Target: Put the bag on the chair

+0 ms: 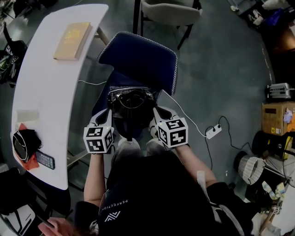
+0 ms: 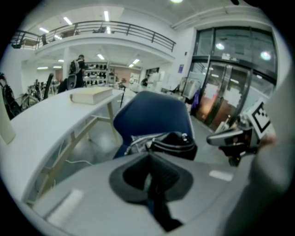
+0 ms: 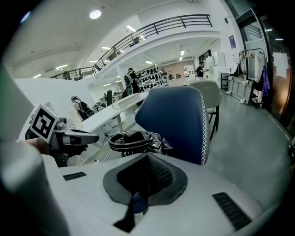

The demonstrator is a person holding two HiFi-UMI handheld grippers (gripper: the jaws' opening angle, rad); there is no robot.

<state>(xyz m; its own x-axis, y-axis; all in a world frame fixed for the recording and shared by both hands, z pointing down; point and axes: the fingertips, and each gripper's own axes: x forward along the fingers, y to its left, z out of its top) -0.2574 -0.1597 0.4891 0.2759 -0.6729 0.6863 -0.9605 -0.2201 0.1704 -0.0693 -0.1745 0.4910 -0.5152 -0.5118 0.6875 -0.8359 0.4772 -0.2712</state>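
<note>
Bag: one, black bag (image 1: 130, 105), looped handles on top, resting on the seat of the blue chair, backrest at its 12 o'clock.
Chairs: two. Blue chair (image 1: 140, 60), white stitching along the backrest edge, under the bag; grey chair (image 1: 168, 11) beyond it at 12 o'clock.
Grippers: two, flanking the bag.
Left gripper: (image 1: 105, 115) at the bag's 9 o'clock, just beside it; jaws pressed fully together with nothing gripped, bag lying ahead of the tips.
Right gripper: (image 1: 160, 114) at the bag's 3 o'clock, just beside it; jaws likewise closed tight on nothing.
Contact with bag: not clear from any view.
Table: one, white and curved table (image 1: 46, 92), at the blue chair's 9 o'clock.
On the table: one book (image 1: 72, 40) toward the far end; one phone (image 1: 45, 160) at the near end; one dark round object (image 1: 25, 143) beside the phone, too dim to name.
Floor: one white power strip (image 1: 213, 132) at the blue chair's 3 o'clock, well apart from it.
</note>
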